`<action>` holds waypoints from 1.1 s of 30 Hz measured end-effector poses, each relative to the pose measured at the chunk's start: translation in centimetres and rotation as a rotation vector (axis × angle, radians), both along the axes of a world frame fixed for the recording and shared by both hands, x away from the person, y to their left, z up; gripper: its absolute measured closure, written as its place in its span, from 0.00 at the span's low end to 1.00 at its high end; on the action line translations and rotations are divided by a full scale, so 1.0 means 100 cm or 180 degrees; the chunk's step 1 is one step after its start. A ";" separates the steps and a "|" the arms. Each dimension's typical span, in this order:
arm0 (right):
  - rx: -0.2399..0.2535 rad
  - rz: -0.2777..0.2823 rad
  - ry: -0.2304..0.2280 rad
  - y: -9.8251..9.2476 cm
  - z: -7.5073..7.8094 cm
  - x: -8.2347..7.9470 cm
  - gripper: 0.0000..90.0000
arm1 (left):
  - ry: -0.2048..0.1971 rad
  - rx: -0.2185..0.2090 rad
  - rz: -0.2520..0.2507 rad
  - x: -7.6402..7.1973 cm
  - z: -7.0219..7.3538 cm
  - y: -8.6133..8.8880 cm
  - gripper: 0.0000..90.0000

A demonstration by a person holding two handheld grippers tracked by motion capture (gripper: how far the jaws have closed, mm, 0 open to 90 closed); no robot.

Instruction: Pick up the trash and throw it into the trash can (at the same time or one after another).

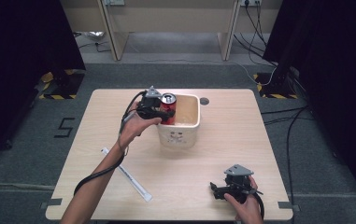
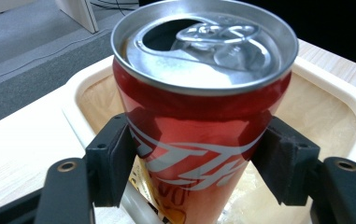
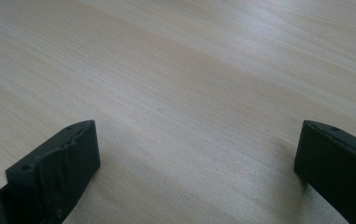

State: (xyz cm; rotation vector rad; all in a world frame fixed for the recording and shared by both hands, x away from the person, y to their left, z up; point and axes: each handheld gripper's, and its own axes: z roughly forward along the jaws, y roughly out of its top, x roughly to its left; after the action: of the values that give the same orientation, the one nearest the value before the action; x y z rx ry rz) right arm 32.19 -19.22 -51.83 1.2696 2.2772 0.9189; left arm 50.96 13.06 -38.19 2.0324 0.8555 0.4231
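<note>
A red drink can (image 1: 168, 107) with an opened silver top is upright at the left side of a white bin (image 1: 185, 133). Its lower part is below the bin's rim (image 2: 334, 88). My left gripper (image 1: 159, 111) reaches in from the left and is shut on the can (image 2: 199, 116), with both black pads (image 2: 115, 163) pressed against its sides. My right gripper (image 1: 215, 190) rests low over the table near the front right edge. In the right gripper view it (image 3: 196, 154) stands open, with only bare wood between its jaws.
The light wooden table (image 1: 241, 140) carries a long white strip (image 1: 126, 174) at the front left and has a round cable hole (image 1: 204, 101) behind the bin. Black curtains and stand bases flank the table on the grey floor.
</note>
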 end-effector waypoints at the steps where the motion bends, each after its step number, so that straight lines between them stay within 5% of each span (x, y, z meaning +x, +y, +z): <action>1: -0.0001 0.0000 0.0000 0.000 0.000 0.000 0.00 | 0.0002 -0.0005 0.0001 0.000 0.000 0.000 0.36; 19: 0.0000 0.0007 0.0003 0.000 0.000 0.000 0.00 | 0.0009 -0.0075 -0.0008 -0.006 0.009 0.005 0.33; 33: 0.0005 0.0007 0.0000 0.000 0.000 0.000 0.00 | -0.0004 -0.0181 -0.0010 -0.026 0.027 0.024 0.29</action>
State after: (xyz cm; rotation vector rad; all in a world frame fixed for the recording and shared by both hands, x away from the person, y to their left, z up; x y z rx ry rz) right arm 32.19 -19.22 -51.85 1.2679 2.2789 0.9215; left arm 48.36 15.45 -35.49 1.9810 0.8541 0.3941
